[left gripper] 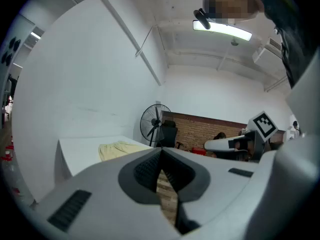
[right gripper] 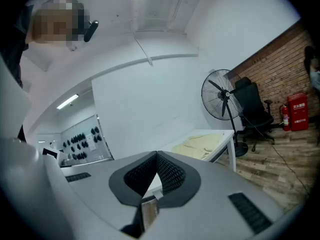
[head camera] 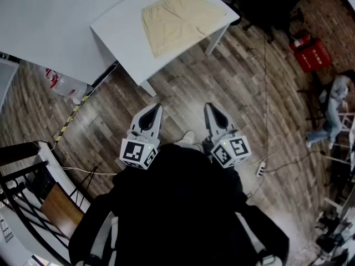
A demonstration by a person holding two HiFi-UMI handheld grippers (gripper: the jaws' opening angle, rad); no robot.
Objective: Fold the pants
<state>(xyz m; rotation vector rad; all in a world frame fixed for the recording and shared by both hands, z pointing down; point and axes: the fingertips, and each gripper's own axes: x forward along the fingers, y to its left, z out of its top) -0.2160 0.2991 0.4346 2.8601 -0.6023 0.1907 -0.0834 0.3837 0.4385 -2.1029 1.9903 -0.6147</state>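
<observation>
- Pale-yellow pants (head camera: 180, 21) lie spread flat on the white table (head camera: 127, 43) in the head view, at 12 o'clock from both grippers and well apart from them. The left gripper (head camera: 157, 108) and right gripper (head camera: 208, 107) hang over the floor (head camera: 183, 93), each with its jaws together and empty.
- Left gripper view: the jaws meet at the tips with nothing between them. The pants (left gripper: 116, 149) show at 10 o'clock, untouched on the table.
- Right gripper view: the jaws are closed on nothing, and the pants (right gripper: 202, 143) sit at 2 o'clock. No fold looks made, so the approach, the grasp and every fold remain.
</observation>
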